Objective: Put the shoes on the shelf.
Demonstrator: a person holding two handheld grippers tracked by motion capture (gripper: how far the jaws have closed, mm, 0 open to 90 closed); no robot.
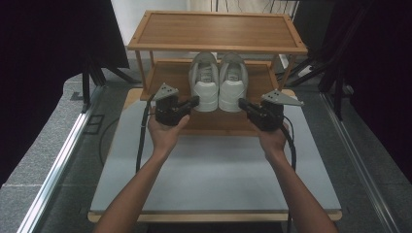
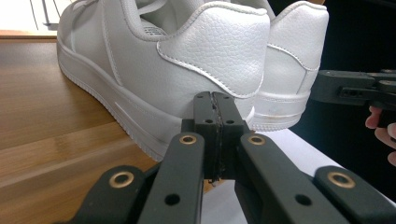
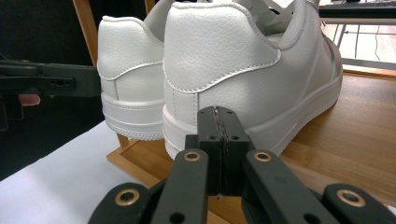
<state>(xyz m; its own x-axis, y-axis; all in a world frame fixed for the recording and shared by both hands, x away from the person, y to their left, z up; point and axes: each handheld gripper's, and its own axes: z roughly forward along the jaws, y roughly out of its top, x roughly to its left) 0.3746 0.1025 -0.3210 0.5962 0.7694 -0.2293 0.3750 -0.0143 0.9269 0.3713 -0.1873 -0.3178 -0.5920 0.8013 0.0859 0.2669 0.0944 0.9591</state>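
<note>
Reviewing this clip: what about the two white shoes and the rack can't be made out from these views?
- Toes of the left shoe and right shoe: high view, hidden under the rack's top shelf.
- Label print inside the left shoe: left gripper view, too small to read.
- Right shoe's toe: right gripper view, cut off by the edge.

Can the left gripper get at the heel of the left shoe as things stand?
Probably yes. The left gripper sits just behind the left shoe on the lower shelf, nothing between them. Its jaws are shut, so they must open first.
</note>
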